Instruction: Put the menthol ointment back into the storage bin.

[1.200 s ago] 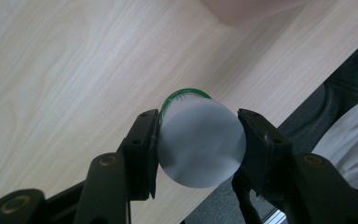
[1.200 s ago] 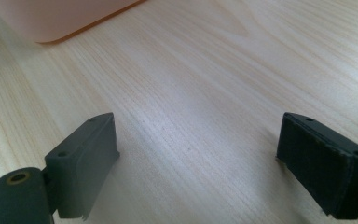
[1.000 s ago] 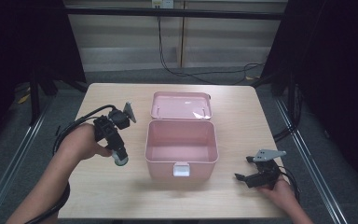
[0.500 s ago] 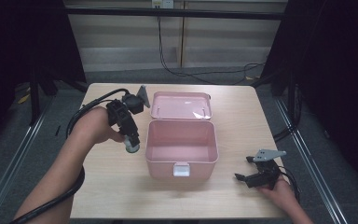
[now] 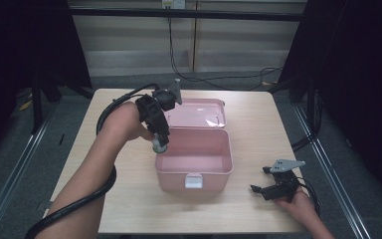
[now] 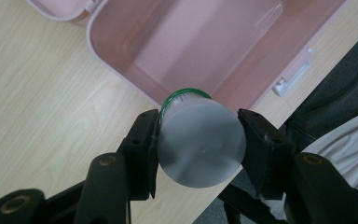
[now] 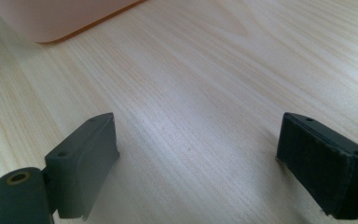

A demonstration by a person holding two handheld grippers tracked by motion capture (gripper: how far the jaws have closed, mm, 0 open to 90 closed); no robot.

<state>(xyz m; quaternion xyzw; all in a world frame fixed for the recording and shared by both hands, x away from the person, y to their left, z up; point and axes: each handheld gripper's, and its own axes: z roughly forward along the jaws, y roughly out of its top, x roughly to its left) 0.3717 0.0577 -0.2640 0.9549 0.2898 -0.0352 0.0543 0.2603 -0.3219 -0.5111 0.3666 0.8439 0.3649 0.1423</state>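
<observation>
An open pink box [image 5: 194, 177] stands mid-table with its lid [image 5: 195, 113] laid back behind it. My left gripper [image 5: 159, 144] is shut on a small can [image 5: 158, 145] with a grey base and green rim, held just over the box's left wall. In the left gripper view the can [image 6: 198, 140] sits base-up between both jaws, above the box rim [image 6: 126, 77]. My right gripper [image 5: 264, 188] rests on the table to the right of the box, open. In the right gripper view its jaws stand wide apart [image 7: 196, 158] over bare wood, with a corner of the box [image 7: 56, 21] ahead.
The light wooden table [image 5: 104, 199] has bare room in front of the box and along both sides. A thick black cable [image 5: 79, 204] trails from the left gripper along the forearm. Dark floor and metal rails surround the table.
My left gripper has carried the can up and to the right, from the table left of the box to the box's left wall. The right gripper has stayed put.
</observation>
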